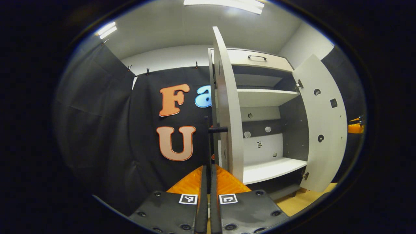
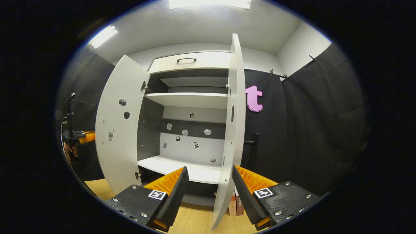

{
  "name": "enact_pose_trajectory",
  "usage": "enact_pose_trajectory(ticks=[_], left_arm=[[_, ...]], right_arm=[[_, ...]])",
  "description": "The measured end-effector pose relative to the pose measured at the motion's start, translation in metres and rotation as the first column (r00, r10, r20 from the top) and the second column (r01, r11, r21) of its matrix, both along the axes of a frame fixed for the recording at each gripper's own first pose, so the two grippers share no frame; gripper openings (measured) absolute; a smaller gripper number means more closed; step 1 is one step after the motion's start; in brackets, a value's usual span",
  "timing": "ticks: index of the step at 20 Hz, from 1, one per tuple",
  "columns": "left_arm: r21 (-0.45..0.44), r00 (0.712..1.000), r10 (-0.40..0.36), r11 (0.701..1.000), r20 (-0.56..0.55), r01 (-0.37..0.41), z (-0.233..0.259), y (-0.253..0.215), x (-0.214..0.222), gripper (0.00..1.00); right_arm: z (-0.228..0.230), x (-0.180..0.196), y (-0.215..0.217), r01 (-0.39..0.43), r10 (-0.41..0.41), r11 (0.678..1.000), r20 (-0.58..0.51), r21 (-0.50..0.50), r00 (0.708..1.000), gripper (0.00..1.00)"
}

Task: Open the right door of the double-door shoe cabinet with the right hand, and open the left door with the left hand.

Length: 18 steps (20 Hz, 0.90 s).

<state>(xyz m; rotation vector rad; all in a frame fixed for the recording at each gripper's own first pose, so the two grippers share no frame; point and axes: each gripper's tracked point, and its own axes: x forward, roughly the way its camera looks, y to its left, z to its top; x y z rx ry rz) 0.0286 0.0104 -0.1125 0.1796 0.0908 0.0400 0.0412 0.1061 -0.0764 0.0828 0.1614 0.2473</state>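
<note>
both doors of the shoe cabinet [image 2: 191, 130] are swung wide open here. in the left gripper view the left gripper [image 1: 208, 182] has its two fingers pressed nearly together around a thin dark vertical bar, which looks like the handle [image 1: 217, 130] of the left door [image 1: 227, 107], though i can't tell for sure that both pads are actually pressing on it. that door is a flat white slab seen almost edge-on, smooth matte finish with a rounded top corner. past it the right door [image 1: 321, 130] hangs open too, a white panel with a few round and square cutouts in its inner face. in the right gripper view the right gripper [image 2: 208, 191] has its fingers spread apart, ribbed pads facing each other, with the thin edge of the right door standing between them but not touched by either. the cabinet inside has dark grey side walls, smooth white shelves [image 2: 191, 99] and a drawer [image 2: 191, 60] on top with a slim curved black pull. the floor [image 2: 191, 221] is light wood grain, and a couple of book spines [image 2: 236, 203] sit just behind the bottom of the right door. the other gripper, held by a hand [image 2: 70, 151], shows far off at the left edge behind the left door.
</note>
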Motion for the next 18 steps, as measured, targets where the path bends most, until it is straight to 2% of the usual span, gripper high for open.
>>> enact_pose_trajectory(ticks=[5, 8, 9, 10, 11, 15, 16, 18], left_arm=[[0.033, 0.997, -0.052, 0.998, 0.063, 0.05, 0.015, -0.011, 0.005, 0.1], [0.015, 0.993, -0.096, 0.995, 0.063, 0.095, 0.015, -0.028, 0.004, 0.12], [0.018, 0.992, -0.107, 0.994, 0.065, 0.106, 0.016, -0.032, 0.004, 0.18], [0.022, 0.991, -0.111, 0.994, 0.067, 0.11, 0.016, -0.034, 0.005, 0.27], [0.022, 0.99, -0.122, 0.993, 0.071, 0.12, 0.016, -0.037, 0.004, 0.3], [-0.025, 0.982, -0.17, 0.985, 0.078, 0.172, 0.016, -0.054, 0.004, 0.5], [-0.033, 0.981, -0.177, 0.983, 0.082, 0.18, 0.016, -0.057, 0.004, 0.61], [-0.047, 0.979, -0.181, 0.981, 0.094, 0.186, 0.016, -0.06, 0.005, 0.71]], right_arm=[[0.009, -0.008, 0.011, -0.031, 0.031, 1.0, 0.013, 0.006, 0.999, 0.83], [0.016, -0.013, 0.015, -0.042, 0.042, 0.999, 0.03, 0.008, 0.999, 0.83], [0.016, -0.014, 0.016, -0.044, 0.044, 0.999, 0.032, 0.008, 0.999, 0.84], [0.017, -0.016, 0.017, -0.046, 0.046, 0.999, 0.031, 0.006, 0.998, 0.89], [0.018, -0.018, 0.018, -0.049, 0.049, 0.999, 0.033, 0.002, 0.998, 0.85], [0.028, -0.021, 0.015, -0.038, 0.037, 0.999, 0.057, 0.024, 0.998, 0.87], [0.03, -0.022, 0.015, -0.037, 0.034, 0.999, 0.063, 0.038, 0.997, 0.87], [0.034, -0.022, 0.011, -0.029, 0.025, 0.998, 0.073, 0.057, 0.997, 0.87]])
